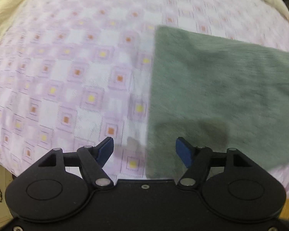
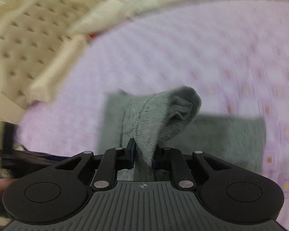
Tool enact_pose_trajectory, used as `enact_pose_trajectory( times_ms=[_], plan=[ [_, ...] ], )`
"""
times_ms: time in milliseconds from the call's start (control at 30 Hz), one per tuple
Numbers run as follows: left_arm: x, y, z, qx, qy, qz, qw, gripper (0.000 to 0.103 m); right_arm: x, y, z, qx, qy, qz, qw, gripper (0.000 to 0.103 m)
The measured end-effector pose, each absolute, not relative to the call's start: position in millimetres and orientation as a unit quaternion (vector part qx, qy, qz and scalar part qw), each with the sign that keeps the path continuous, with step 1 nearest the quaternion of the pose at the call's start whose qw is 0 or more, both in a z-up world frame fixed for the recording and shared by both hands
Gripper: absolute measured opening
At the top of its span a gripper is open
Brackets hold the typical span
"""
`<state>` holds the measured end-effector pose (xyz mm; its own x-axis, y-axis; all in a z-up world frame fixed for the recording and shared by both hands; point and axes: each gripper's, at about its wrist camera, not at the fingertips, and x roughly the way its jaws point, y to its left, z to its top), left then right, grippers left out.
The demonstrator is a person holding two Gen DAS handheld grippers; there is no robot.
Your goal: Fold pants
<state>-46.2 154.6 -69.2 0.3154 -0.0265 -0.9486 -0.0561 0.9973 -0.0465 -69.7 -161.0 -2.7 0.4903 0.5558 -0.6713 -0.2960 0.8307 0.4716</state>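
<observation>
Right wrist view shows the right gripper (image 2: 143,154) pinching a bunched fold of the green pants (image 2: 231,134) in the lower middle. Left wrist view shows the left gripper (image 1: 144,150) spread wide, with nothing in it. Its pads sit over the pants' left edge on the pink bedsheet (image 1: 67,67). Pants look soft, light and floppy. I think a corner or edge is best to grab.

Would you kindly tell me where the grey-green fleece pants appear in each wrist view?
Left wrist view: the grey-green fleece pants lie flat across the right half, their straight edge near the centre.
Right wrist view: the pants sit at lower centre, a bunched fold clamped in the right tool.
Shared landmark: the lilac checked bedspread.
</observation>
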Motion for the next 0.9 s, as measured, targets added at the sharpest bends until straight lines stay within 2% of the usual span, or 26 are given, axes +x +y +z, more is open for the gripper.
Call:
enact_pose_trajectory(
  times_ms=[100, 267, 633, 800, 900],
  plan=[
    [-40, 144, -55, -0.033, 0.566, 0.002, 0.824, 0.072, -85, -187, 3, 0.148, 0.432, 0.177, 0.872, 0.016],
    [-18, 114, -55, -0.025, 0.562, -0.025, 0.826, 0.072, -65, -217, -75, 0.148, 0.54, 0.083, 0.825, 0.015],
    [41, 44, -63, 0.066, 0.548, -0.094, 0.829, 0.072, -71, -214, -65, 0.123, 0.523, 0.1, 0.837, 0.016],
    [74, 37, -72, 0.106, 0.535, -0.109, 0.831, 0.073, -74, -204, -46, 0.121, 0.486, 0.157, 0.852, 0.016],
    [95, 48, -90, 0.116, 0.545, -0.086, 0.826, 0.073, -70, -212, -50, 0.134, 0.479, 0.127, 0.858, 0.016]
  ],
)
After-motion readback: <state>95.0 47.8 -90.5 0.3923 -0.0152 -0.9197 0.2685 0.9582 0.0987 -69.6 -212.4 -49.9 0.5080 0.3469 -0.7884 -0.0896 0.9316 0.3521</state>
